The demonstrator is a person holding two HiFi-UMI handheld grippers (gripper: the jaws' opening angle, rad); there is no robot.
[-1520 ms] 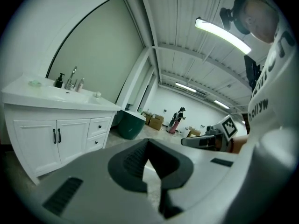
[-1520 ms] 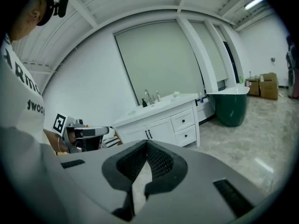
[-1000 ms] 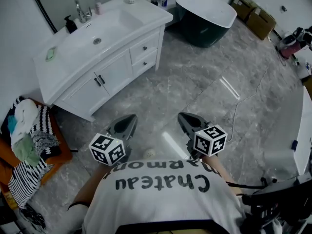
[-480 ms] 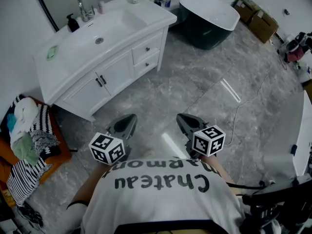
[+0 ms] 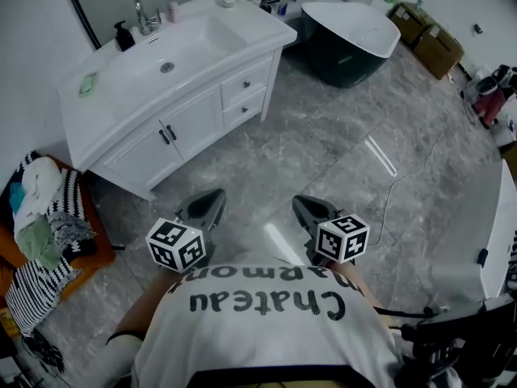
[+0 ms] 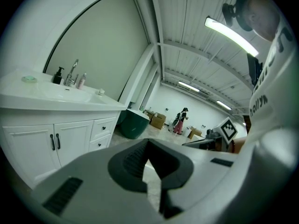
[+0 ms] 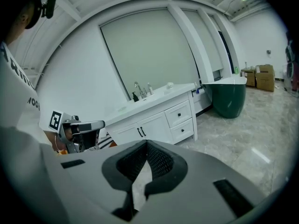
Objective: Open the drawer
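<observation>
A white vanity [image 5: 121, 115] with a sink stands at the upper left. Its two drawers sit at the right end, the upper drawer [image 5: 245, 79] above the lower drawer [image 5: 245, 108]; both are closed, each with a small dark knob. In the gripper views they appear as the upper drawer [image 6: 103, 127] [image 7: 179, 114] and the lower drawer [image 6: 99, 143] [image 7: 182, 130]. My left gripper [image 5: 216, 194] [image 6: 148, 140] and right gripper [image 5: 299, 202] [image 7: 146, 142] hover side by side over the floor, well short of the vanity. Both are shut and hold nothing.
A dark green bathtub [image 5: 347, 35] stands right of the vanity. A pile of laundry [image 5: 40, 233] lies at the left. Cardboard boxes [image 5: 436, 43] sit at the back right, a cable [image 5: 404, 168] runs over the grey floor, and a person [image 6: 180, 121] stands far off.
Both grippers keep their place and stay shut. Only the head view has drifted slightly, so the vanity sits a little higher in the picture.
</observation>
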